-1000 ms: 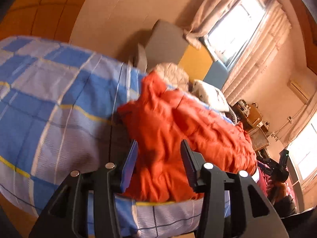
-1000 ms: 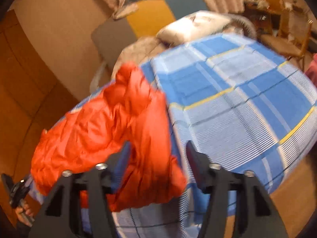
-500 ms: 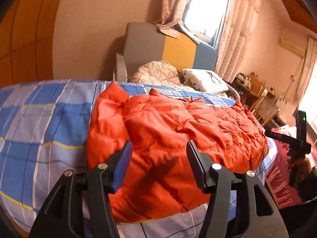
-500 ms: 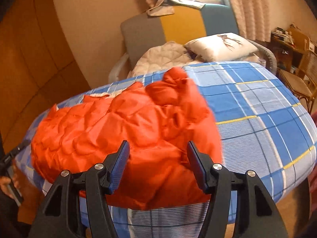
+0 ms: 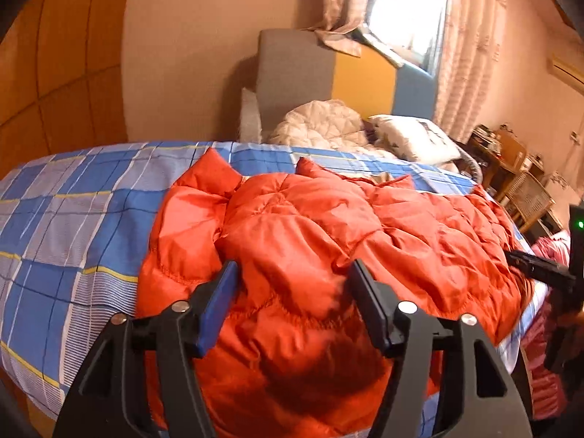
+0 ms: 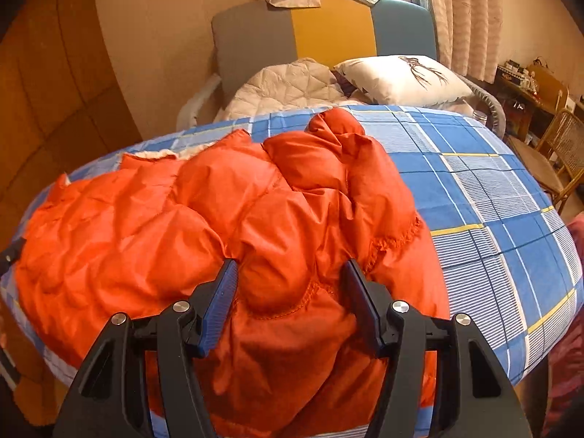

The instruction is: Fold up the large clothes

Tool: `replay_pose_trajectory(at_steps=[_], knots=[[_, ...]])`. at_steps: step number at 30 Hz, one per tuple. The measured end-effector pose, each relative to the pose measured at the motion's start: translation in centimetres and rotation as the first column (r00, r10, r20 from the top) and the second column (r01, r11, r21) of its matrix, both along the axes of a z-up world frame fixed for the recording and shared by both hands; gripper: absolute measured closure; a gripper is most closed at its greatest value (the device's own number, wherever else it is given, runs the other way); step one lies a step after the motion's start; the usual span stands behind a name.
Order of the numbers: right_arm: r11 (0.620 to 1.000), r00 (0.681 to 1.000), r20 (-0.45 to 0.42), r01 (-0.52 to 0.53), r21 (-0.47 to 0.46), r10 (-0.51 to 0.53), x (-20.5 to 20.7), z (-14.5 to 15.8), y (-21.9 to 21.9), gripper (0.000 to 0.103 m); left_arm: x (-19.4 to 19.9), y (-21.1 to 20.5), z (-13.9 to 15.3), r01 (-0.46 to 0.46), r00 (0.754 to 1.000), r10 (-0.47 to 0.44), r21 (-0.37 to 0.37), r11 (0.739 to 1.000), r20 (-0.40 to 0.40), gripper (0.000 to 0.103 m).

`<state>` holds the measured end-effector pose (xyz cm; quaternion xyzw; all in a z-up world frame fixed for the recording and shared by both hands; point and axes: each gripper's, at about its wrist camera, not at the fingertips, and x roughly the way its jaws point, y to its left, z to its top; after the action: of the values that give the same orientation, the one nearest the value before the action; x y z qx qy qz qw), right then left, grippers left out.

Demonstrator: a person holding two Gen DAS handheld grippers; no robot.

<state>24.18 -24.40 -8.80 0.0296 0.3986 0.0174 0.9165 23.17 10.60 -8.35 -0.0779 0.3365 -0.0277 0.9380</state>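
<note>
Orange quilted puffer jacket [image 5: 328, 241], spread on blue checked bedsheet [image 5: 73, 219], long axis crosswise to both views; left black two-finger gripper [image 5: 292, 303] just above near hem at one end, jaws opening, nothing pinched; right black two-finger gripper [image 6: 288, 299] likewise over opposite end, jaws parted, empty; both about equally near.

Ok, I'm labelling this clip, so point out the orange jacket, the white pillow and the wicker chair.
Orange jacket [image 6: 204, 219]: right wrist view, on its quilted middle.
White pillow [image 6: 405, 76]: right wrist view, on its top face near the print.
Wicker chair [image 6: 569, 142]: right wrist view, on its woven back.
</note>
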Motion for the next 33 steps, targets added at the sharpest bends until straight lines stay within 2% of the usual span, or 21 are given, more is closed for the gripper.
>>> replay_pose_trajectory(at_steps=[7, 15, 23, 29, 33], knots=[[0.998, 0.999, -0.023, 0.043, -0.043, -0.044, 2.2, -1.2, 0.4, 0.039, 3.2, -0.4, -2.2, -0.069, 0.995, 0.071, 0.02, 0.997, -0.076, 0.034], [0.995, 0.995, -0.071, 0.059, -0.086, -0.065, 5.5, -3.0, 0.7, 0.034, 6.1, -0.5, -4.6, -0.075, 0.989, 0.08, 0.039, 0.996, -0.124, 0.029], [0.998, 0.989, -0.129, 0.063, -0.022, -0.066, 7.3, -5.8, -0.2, 0.032, 7.8, 0.0, -6.5, -0.076, 0.987, 0.078, 0.019, 0.997, -0.141, 0.028], [0.995, 0.987, -0.127, 0.098, -0.015, -0.099, 6.7, -4.5, -0.2, 0.03, 7.4, -0.1, -5.7, -0.127, 0.979, 0.127, 0.014, 0.992, -0.158, 0.029], [0.992, 0.99, -0.051, 0.128, -0.001, -0.128, 5.1, -2.1, 0.3, 0.029, 6.0, -0.7, -4.3, -0.129, 0.985, 0.13, 0.011, 0.992, -0.112, 0.029]])
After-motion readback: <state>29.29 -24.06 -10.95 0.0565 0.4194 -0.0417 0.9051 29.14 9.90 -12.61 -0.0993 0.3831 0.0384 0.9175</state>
